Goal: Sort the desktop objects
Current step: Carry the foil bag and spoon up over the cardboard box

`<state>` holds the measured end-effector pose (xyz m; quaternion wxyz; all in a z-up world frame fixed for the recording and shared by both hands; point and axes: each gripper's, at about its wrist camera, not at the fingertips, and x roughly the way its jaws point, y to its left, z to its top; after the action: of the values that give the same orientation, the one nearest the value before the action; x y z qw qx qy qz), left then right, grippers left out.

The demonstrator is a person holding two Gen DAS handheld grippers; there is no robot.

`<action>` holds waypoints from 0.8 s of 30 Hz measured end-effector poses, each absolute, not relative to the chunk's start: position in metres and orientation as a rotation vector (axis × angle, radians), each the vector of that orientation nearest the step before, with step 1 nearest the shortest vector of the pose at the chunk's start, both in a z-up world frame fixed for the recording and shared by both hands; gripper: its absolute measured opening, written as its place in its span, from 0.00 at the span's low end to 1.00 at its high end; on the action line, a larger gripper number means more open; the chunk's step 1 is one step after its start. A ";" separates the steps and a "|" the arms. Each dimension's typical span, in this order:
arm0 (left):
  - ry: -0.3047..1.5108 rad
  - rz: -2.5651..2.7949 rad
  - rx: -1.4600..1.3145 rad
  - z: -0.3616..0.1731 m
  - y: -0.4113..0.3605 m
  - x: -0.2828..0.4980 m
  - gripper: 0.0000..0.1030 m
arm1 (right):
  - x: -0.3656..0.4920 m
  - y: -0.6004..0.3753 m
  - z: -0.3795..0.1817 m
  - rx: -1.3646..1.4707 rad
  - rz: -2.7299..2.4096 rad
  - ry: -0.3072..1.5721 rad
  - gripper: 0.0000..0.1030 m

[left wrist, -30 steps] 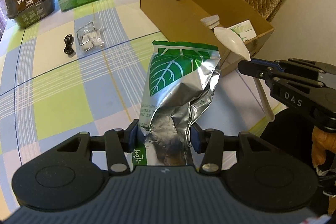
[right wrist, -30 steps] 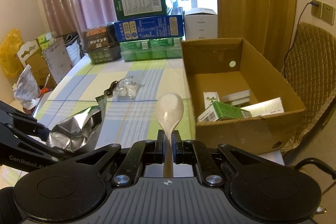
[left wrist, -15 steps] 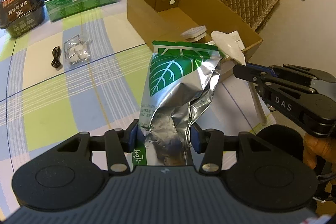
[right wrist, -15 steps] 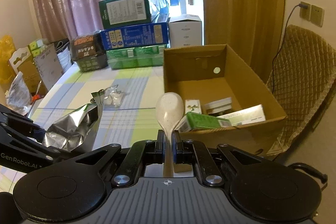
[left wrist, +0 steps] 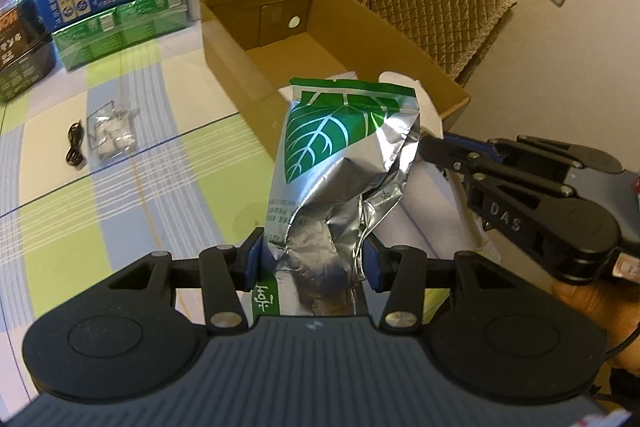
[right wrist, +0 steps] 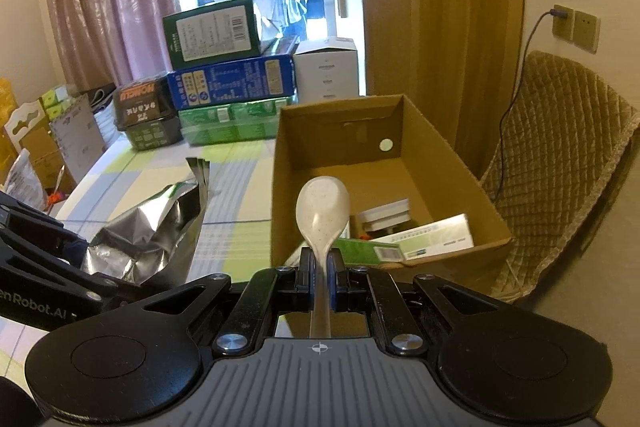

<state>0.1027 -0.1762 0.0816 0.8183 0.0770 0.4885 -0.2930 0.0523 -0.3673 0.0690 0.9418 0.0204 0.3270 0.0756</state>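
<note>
1. Your left tongs (left wrist: pixel 312 259) pinch the foil bag (left wrist: pixel 340 163) low, above the worktop (left wrist: pixel 120 195) beside the box (right wrist: pixel 440 163); the floppy top could snag its rim.
2. Your right tongs (right wrist: pixel 320 277) pinch the spoon (right wrist: pixel 322 211) at its thin neck over the box's near wall; it may pivot or slip.

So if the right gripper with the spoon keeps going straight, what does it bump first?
Probably the cardboard box. The right gripper points its spoon over the near edge, toward the cartons inside; depth is unclear.

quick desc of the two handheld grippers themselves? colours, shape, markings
Both match: black linkage arms, silver pivot screws, blue finger pads, grey ribbed base with two round black discs. Left gripper reads "GenRobot.AI" along its side in the right wrist view; right gripper shows "DAS" in the left wrist view.
</note>
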 end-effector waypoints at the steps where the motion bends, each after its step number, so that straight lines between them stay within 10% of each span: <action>1: 1.039 -0.627 0.162 0.083 -0.179 0.104 0.42 | 0.053 -0.370 0.069 0.042 0.152 0.667 0.03; 24: 1.028 -0.619 0.055 0.095 -0.256 0.176 0.42 | 0.134 -0.435 0.084 0.047 0.125 0.663 0.03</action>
<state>0.1760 -0.2563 0.0953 0.8250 0.0258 0.4837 -0.2912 0.1342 -0.4350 0.0836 0.9434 0.0230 0.3250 0.0612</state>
